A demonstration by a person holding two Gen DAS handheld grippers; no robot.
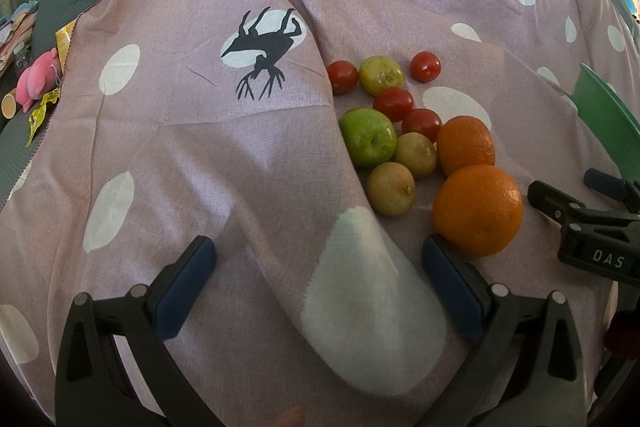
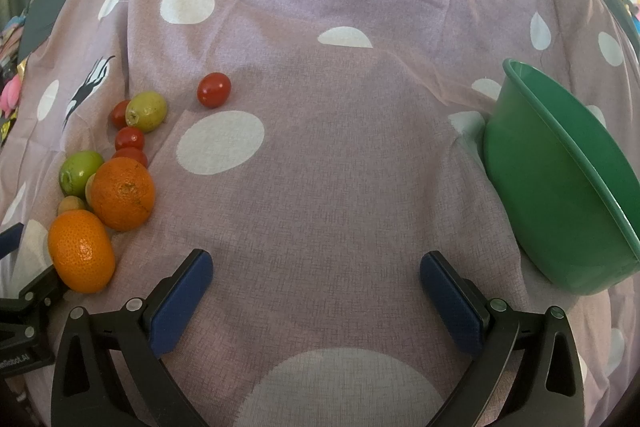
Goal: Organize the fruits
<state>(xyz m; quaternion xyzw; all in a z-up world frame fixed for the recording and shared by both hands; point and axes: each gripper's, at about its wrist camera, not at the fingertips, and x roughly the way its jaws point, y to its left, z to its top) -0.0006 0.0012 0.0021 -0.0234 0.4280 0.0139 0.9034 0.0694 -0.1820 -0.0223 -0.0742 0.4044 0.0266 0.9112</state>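
We held both grippers, left (image 1: 318, 291) and right (image 2: 316, 301), low with jaws wide open and empty; just beyond, the fruits (image 1: 416, 131) lay clustered on the spotted cloth (image 2: 320, 167), the green bowl (image 2: 560, 195) apart, presumably awaiting them

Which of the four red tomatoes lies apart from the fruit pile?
The tomato farthest toward the green bowl; it touches no other fruit, while the other three sit among the pile.

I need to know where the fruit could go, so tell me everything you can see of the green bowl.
The green bowl looks like smooth, glossy plastic, with a thin rolled rim and deep sloping walls. It rests on the dotted purple cloth, looks tilted, and stands apart from the fruit pile. Nothing shows in the visible part of its inside. No gripper touches it.
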